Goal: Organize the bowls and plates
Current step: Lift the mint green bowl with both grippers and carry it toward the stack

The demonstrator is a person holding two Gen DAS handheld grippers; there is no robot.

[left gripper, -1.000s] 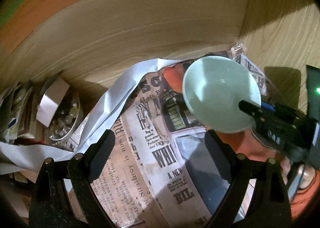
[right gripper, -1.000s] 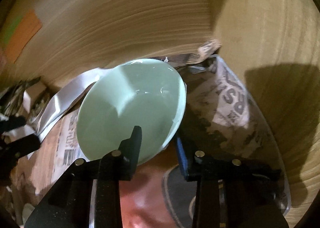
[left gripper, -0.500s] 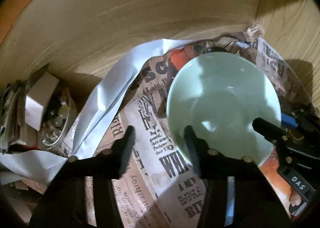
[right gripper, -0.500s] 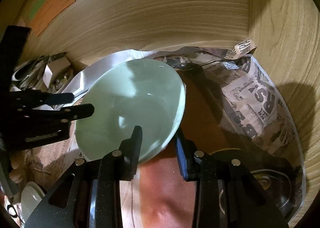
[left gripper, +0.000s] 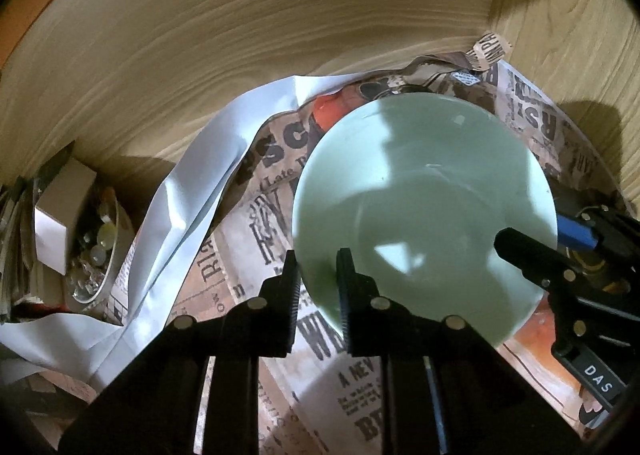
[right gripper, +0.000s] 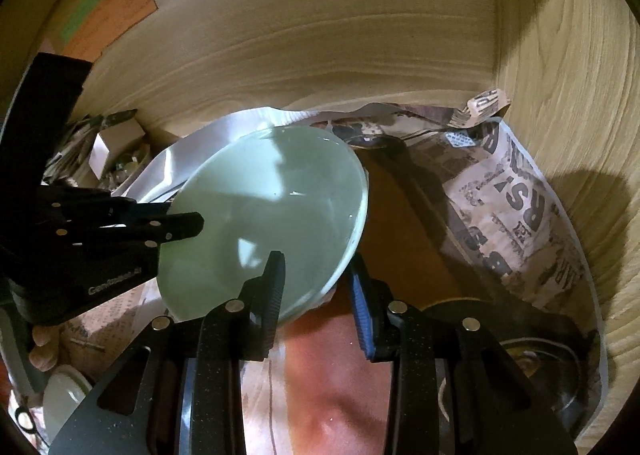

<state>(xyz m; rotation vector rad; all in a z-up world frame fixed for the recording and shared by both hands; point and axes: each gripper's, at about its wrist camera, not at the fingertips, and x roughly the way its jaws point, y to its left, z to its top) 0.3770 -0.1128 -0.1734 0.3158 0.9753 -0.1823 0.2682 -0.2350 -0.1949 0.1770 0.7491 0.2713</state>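
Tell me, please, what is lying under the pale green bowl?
Printed newspaper lies spread under the pale green bowl, with an orange-red picture on it showing at the bowl's edges. A white paper sheet lies beside it. What is directly under the bowl is covered.

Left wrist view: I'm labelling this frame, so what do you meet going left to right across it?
Glass dish of small bits → white paper sheet → left gripper → pale green bowl → right gripper.

Pale green bowl (right gripper: 264,215) tilted, rim pinched by right gripper (right gripper: 316,287), left gripper (right gripper: 188,219) clamping opposite rim, newspaper (right gripper: 516,207) beneath
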